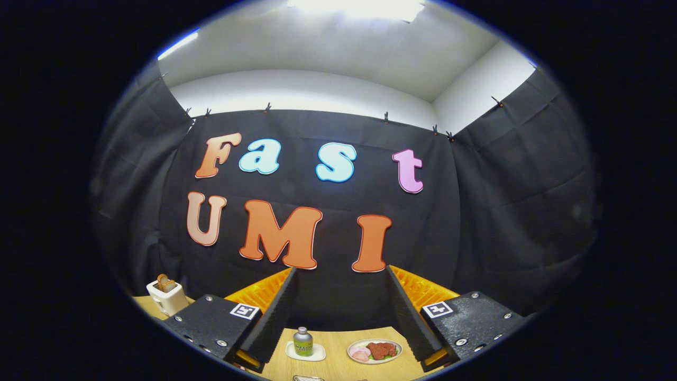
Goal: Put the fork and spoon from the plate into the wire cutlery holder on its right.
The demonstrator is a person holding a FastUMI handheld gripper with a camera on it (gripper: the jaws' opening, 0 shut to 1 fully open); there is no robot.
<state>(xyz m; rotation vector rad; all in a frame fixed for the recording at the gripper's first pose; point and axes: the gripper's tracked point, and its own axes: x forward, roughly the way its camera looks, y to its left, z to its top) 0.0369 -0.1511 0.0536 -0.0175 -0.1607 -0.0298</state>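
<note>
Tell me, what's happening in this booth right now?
A hand-held claw is raised above a wooden table, fingers spread wide and holding nothing. Between and beyond them stand a small bottle on a white coaster and a plate of food. A toaster sits off to the left. The cutlery job hasn't visibly begun.

Bright ceiling light [355, 8] blown out overhead; strong fisheye bending at edges; centre sharp.

Staged test booth: black cloth wall [328, 254] clipped below white walls. Wooden table [338, 360] carries a toaster [168, 296] at its left edge, bottle [303, 341], food plate [374, 351].
</note>
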